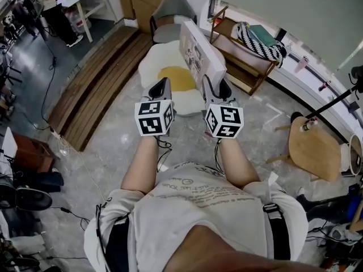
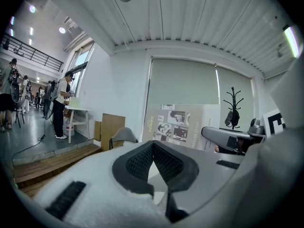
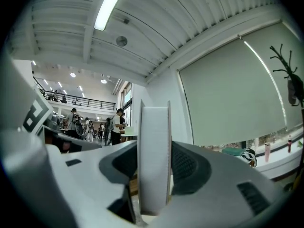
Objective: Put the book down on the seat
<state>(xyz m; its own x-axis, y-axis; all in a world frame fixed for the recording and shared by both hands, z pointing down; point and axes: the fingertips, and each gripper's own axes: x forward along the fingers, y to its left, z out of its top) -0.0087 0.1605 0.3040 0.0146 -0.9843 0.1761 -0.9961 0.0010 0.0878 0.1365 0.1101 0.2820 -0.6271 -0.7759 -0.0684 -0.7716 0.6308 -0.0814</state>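
A large white book stands on its edge in front of me, its picture cover facing left. My right gripper is shut on the book's near end, and the thick white page edge fills the space between its pads. My left gripper hovers just left of the book, apart from it. Its jaws are shut with nothing between them. Beyond the book stands a grey chair, with its seat bare. A white and yellow egg-shaped cushion lies on the floor below the grippers.
A wooden shelf unit with a striped bag stands at the right. A round wooden stool is nearer on the right. A low wooden platform runs along the left, with cables on the floor. People stand far off at the left.
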